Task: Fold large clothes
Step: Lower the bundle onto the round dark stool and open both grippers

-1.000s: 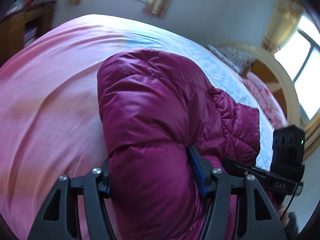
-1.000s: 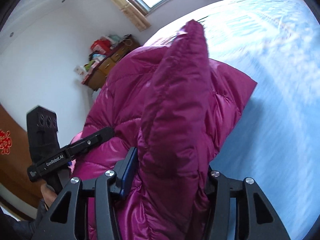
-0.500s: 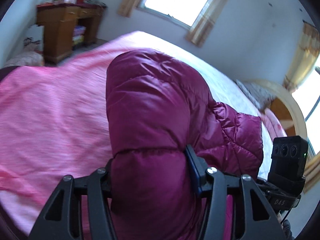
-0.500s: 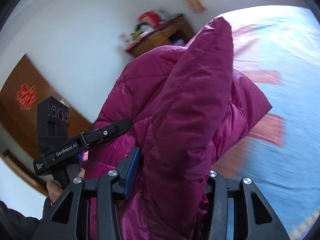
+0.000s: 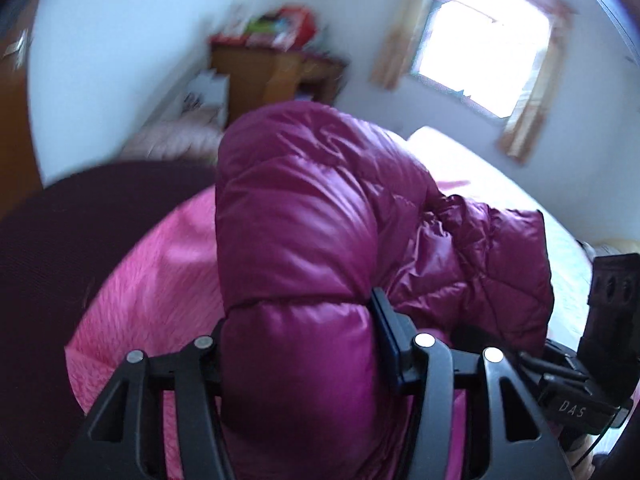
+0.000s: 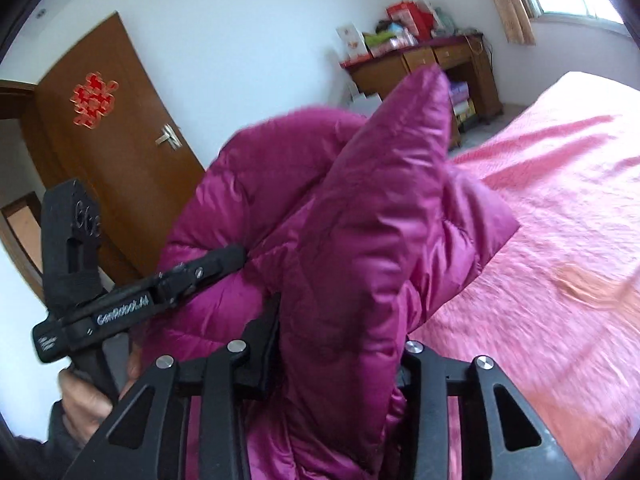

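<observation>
A magenta puffer jacket (image 5: 304,240) fills the middle of both views, bunched and lifted above the pink bed (image 5: 152,296). My left gripper (image 5: 300,344) is shut on a thick padded fold of it. My right gripper (image 6: 340,344) is shut on another fold of the jacket (image 6: 372,240), which stands up in a point. In the right wrist view my left gripper (image 6: 224,260) also shows, pressed into the jacket from the left. The right gripper's body (image 5: 600,320) shows at the right edge of the left wrist view.
The pink bed (image 6: 560,240) spreads to the right. A wooden dresser (image 6: 432,64) with boxes on top stands by the far wall near a window (image 5: 484,40). A brown door (image 6: 108,140) is at the left. A dark rounded footboard (image 5: 60,248) edges the bed.
Both grippers have swung with the jacket away from the bed's middle toward the dresser and door side. The grip on the jacket is unchanged.
</observation>
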The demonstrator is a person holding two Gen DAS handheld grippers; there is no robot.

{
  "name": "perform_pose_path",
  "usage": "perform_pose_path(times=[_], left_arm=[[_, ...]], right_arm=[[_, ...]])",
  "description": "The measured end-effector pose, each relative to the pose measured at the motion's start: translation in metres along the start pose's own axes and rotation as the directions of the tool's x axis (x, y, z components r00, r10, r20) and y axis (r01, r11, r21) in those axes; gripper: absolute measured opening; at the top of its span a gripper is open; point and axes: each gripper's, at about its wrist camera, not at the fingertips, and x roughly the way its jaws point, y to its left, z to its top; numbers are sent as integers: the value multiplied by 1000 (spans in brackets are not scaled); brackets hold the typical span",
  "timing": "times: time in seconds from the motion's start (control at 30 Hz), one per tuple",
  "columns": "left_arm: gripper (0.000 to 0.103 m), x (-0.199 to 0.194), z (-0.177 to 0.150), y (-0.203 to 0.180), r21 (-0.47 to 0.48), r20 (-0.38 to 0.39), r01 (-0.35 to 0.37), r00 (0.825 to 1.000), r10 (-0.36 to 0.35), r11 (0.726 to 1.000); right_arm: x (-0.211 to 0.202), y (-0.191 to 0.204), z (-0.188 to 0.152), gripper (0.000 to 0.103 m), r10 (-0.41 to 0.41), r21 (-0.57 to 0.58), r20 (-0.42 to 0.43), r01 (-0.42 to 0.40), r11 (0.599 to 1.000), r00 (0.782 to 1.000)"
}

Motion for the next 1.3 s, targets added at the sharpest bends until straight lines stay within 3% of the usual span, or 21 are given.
perform_pose_path(times=[0.1,0.17,0.23,0.33,0.47,0.6,0.67,0.8,0.97,1.07,1.3], left_arm=[[65,29,0,25,-105,-58,2,998,-8,994],[71,45,-1,35,-167,-93,16,995,-32,986],[83,56,0,40,-192,-113,32,992,-54,981],[85,61,3,47,-194,-115,30,992,-53,981],[85,48,7,31,-115,-82,-43,996,33,992],[87,47,8,26,-82,-74,-90,994,84,993],[88,46,8,23,-65,-70,-117,991,112,991],[88,44,8,15,3,-42,-193,980,193,981],[88,43,8,13,44,-26,-232,972,233,972],[88,44,8,12,57,-25,-252,967,254,966],[88,49,9,7,77,-31,-290,955,293,954]], right_arm=[[29,-22,3,40,48,68,-13,-47,997,999],[41,-35,1,50,73,117,-14,-71,991,997],[51,-44,-12,59,117,198,-15,-112,974,993],[50,-63,-15,62,173,307,9,-167,937,985],[4,-59,-15,62,35,286,86,-58,956,996],[-48,-13,-3,56,-141,80,204,127,989,969],[-47,17,9,49,-178,-32,202,188,982,963],[-2,47,21,49,-182,-140,134,201,970,974],[45,23,-2,47,-298,-42,-5,297,954,955],[52,7,-12,47,-260,13,6,260,965,966],[65,-1,-22,49,-293,-12,30,294,956,956]])
